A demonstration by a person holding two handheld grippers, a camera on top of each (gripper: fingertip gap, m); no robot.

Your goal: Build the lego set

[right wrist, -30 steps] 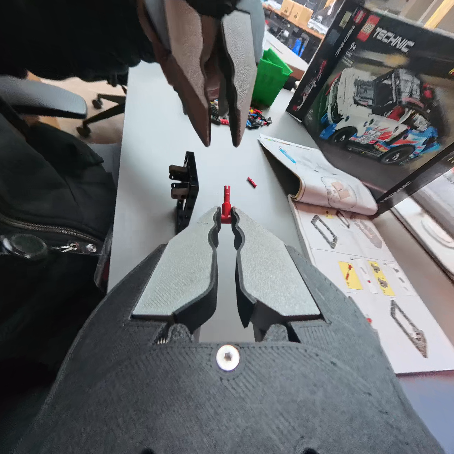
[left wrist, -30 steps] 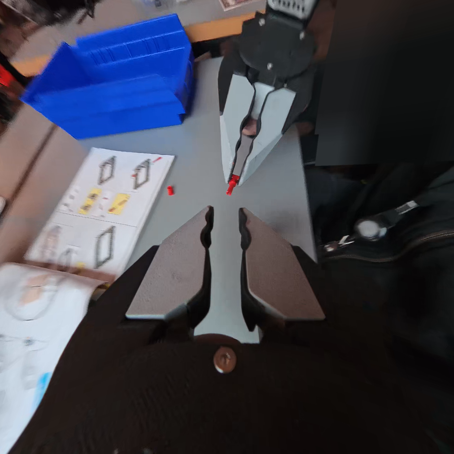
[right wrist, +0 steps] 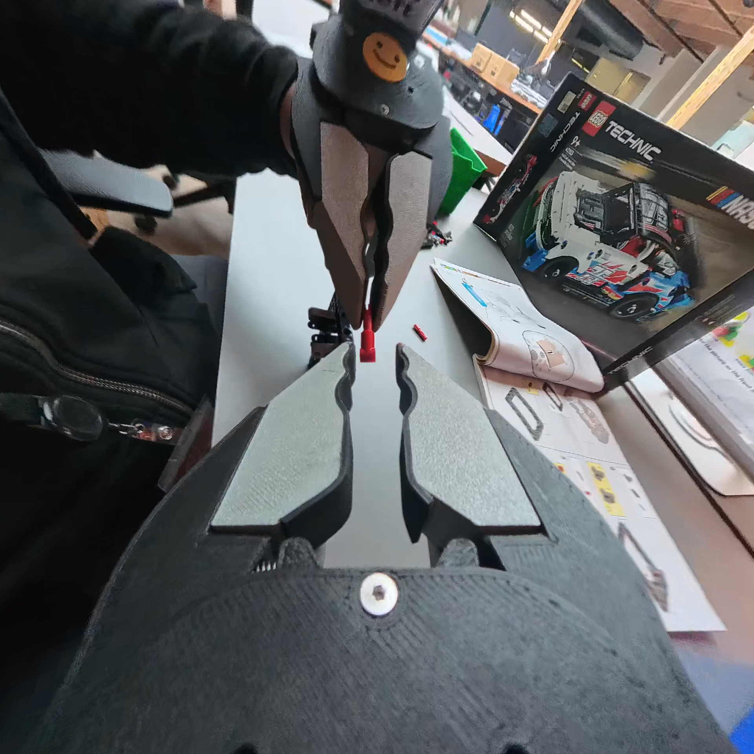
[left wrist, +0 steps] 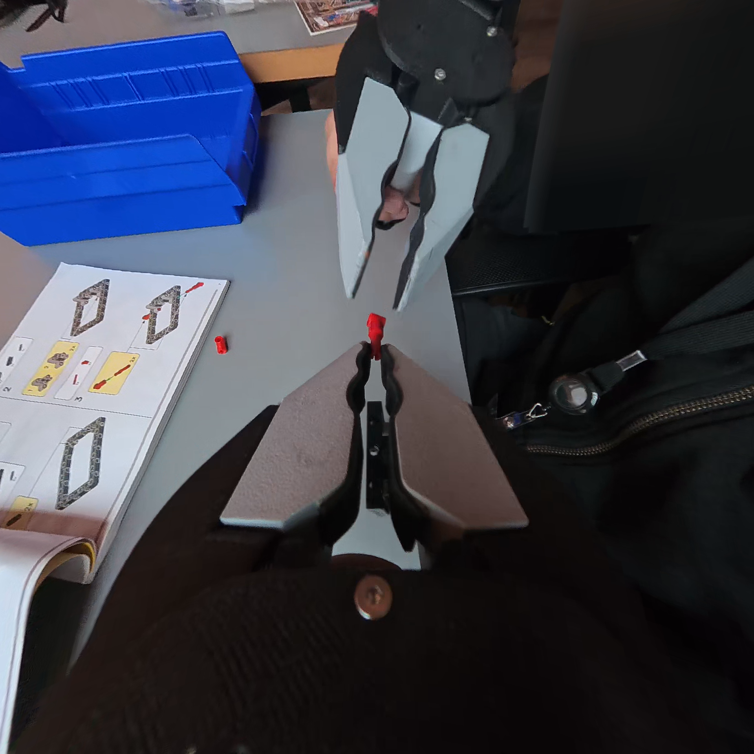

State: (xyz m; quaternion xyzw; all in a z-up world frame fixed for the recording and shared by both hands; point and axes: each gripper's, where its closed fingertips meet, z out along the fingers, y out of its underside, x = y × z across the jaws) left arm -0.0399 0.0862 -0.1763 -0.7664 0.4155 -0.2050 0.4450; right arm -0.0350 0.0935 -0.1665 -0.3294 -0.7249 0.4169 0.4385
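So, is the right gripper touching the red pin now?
Apart. The right wrist view shows the right gripper open, with table visible between its fingertips and the red pin, which the left gripper pinches.

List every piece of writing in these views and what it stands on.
I don't copy writing out; these bear it:
Set box: logos, lettering, numbers, readable.
Instruction booklet: small step numbers and counts beside diagrams.
Sheet beside the box: print, blurred.
Card beyond the blue bin: too blurred.

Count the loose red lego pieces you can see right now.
2. A long red plastic axle pin is pinched in the left tool; a small red plastic pin lies on the grey table beside the booklet. The distant parts pile may hide more.
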